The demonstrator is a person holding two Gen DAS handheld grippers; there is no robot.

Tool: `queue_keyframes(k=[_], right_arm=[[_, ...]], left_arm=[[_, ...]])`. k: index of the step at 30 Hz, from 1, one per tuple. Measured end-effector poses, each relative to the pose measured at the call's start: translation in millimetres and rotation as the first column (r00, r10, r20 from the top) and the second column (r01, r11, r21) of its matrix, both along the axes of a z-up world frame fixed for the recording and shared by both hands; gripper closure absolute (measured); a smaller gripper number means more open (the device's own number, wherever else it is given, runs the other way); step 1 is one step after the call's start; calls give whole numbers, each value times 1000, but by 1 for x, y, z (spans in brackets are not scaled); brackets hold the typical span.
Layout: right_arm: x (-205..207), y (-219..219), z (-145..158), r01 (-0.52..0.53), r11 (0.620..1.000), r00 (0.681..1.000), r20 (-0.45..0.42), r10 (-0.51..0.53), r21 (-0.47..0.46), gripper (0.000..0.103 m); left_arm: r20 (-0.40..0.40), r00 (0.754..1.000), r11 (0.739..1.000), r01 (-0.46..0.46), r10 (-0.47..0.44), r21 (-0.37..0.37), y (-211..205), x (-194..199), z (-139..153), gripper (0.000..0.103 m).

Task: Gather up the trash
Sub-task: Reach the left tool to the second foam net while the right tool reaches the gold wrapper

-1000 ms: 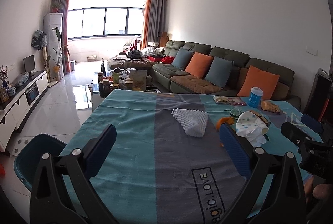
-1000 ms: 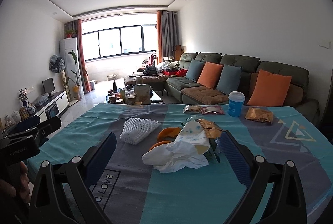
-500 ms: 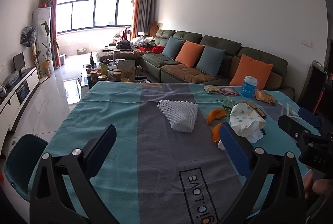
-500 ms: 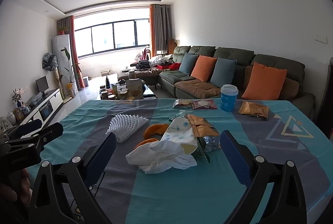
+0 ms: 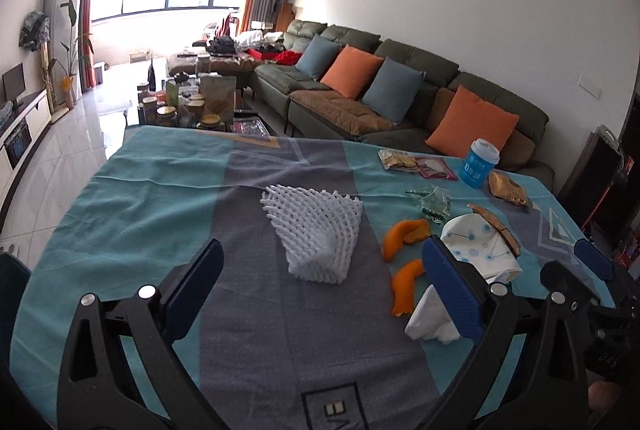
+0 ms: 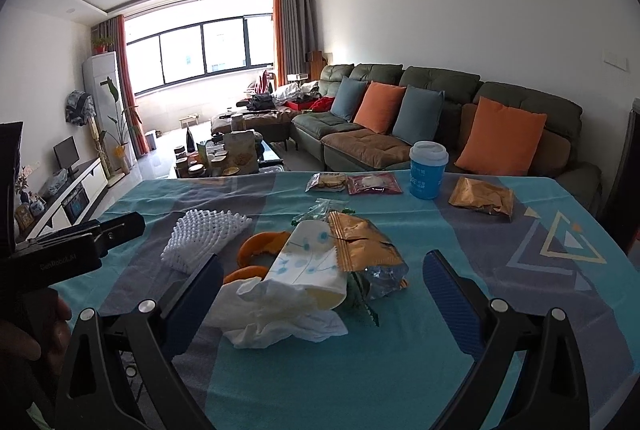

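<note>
Trash heaped mid-table on a teal and grey tablecloth (image 6: 500, 310).
The crumpled white tissue (image 6: 272, 314) lies against a dotted paper cup (image 6: 308, 266) and curled orange peels (image 5: 404, 234); a white foam fruit net (image 5: 316, 230) sits apart. Left gripper (image 5: 328, 294) and right gripper (image 6: 320, 306) hover spread, empty.

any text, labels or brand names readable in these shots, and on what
Blue cup: white print, too blurred to read.
Left gripper body: faint embossed brand, too blurred to read.
Tablecloth logo box: cut off, unreadable.
Snack wrappers: print too small.
Nothing else legible.
</note>
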State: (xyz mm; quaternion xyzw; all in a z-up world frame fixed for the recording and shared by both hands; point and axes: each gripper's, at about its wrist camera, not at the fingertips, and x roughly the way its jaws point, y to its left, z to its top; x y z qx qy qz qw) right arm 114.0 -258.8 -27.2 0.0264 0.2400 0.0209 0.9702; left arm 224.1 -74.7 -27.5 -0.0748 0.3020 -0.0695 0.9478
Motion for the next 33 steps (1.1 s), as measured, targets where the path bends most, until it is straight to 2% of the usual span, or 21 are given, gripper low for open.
queue_keyframes(k=[10, 17, 21, 25, 27, 33], right_arm=[[50, -24, -10, -4, 1000, 997, -82, 4, 9, 7], [73, -35, -20, -11, 999, 989, -145, 19, 51, 7], [77, -45, -26, -8, 996, 984, -176, 23, 90, 11], [78, -51, -28, -5, 995, 981, -191, 25, 105, 16], [80, -55, -32, -4, 993, 978, -208, 29, 121, 23], [81, -60, -39, -7, 991, 971, -237, 38, 131, 33]], left_arm=[[-132, 991, 1000, 1, -3, -12, -10, 53, -34, 6], [-213, 977, 999, -7, -1, -39, -13, 79, -57, 6], [-249, 968, 998, 1, -17, -65, -15, 90, -69, 6], [-252, 967, 998, 15, -29, -58, -19, 93, -72, 6], [-256, 966, 999, 17, -27, -43, -23, 95, -73, 6], [-272, 962, 999, 23, -16, 26, -32, 98, -74, 8]])
